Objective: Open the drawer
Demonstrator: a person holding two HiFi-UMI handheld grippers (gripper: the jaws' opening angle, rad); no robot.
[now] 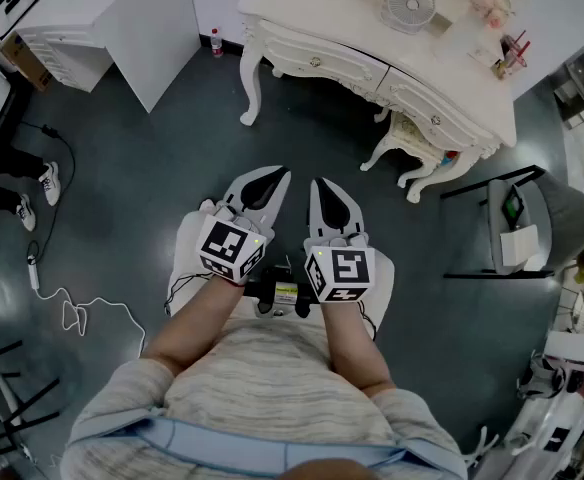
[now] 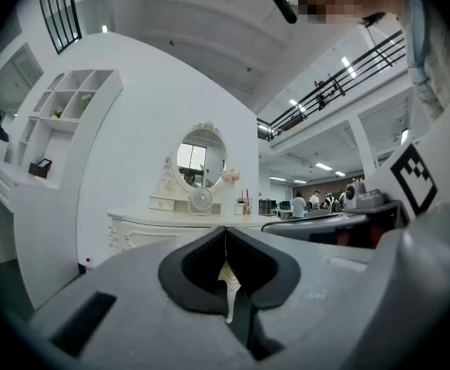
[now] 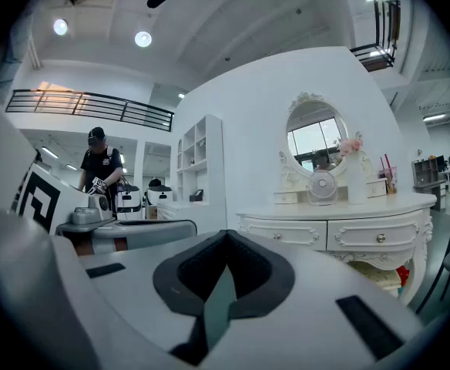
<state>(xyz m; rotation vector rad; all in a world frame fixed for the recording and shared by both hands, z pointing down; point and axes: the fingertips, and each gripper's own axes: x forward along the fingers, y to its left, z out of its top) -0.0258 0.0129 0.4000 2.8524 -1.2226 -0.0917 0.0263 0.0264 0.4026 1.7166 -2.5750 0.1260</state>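
Note:
A white dressing table (image 1: 372, 28) stands ahead across the grey floor, its two front drawers (image 1: 317, 61) (image 1: 434, 120) shut, each with a small knob. In the right gripper view the drawers (image 3: 290, 236) (image 3: 379, 237) sit under an oval mirror (image 3: 315, 137). The left gripper view shows the table (image 2: 156, 230) further off. Both grippers are held side by side at waist height, pointing at the table and well short of it. My left gripper (image 1: 275, 174) (image 2: 225, 228) is shut with nothing in it. My right gripper (image 1: 319, 182) (image 3: 226, 233) is shut and empty too.
A small fan (image 1: 409, 6) and bottles stand on the tabletop, and a white stool (image 1: 412, 133) sits under it. A white cabinet (image 1: 122, 18) is at the far left, a black-framed chair (image 1: 517, 223) at the right. A cable (image 1: 72, 313) and a person's feet (image 1: 32, 193) are on the left.

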